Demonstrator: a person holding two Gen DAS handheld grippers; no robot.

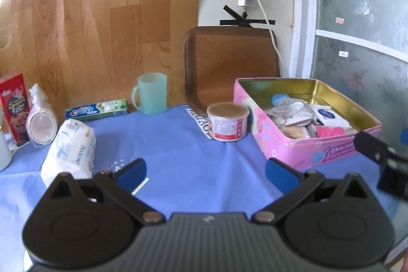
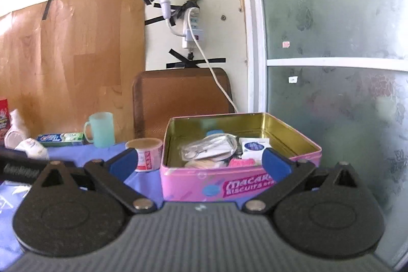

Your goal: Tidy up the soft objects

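Hovering over the blue-clothed bench (image 1: 191,170), left gripper (image 1: 205,171) spread wide, nothing between its blue pads. Right gripper (image 2: 200,165) likewise spread and empty, facing the pink biscuit tin (image 2: 204,185). Soft white tissue pack (image 1: 70,148), printed wrapper slightly crumpled, lying on the cloth just left of the left gripper. Tin open, gold-lined, holding a small white packet (image 1: 330,116), a pink knitted piece (image 1: 330,131) and a bagged item (image 1: 288,114). Small can (image 1: 227,122) standing beside the tin; toothpaste box (image 1: 97,110) and green mug (image 1: 151,93) behind.
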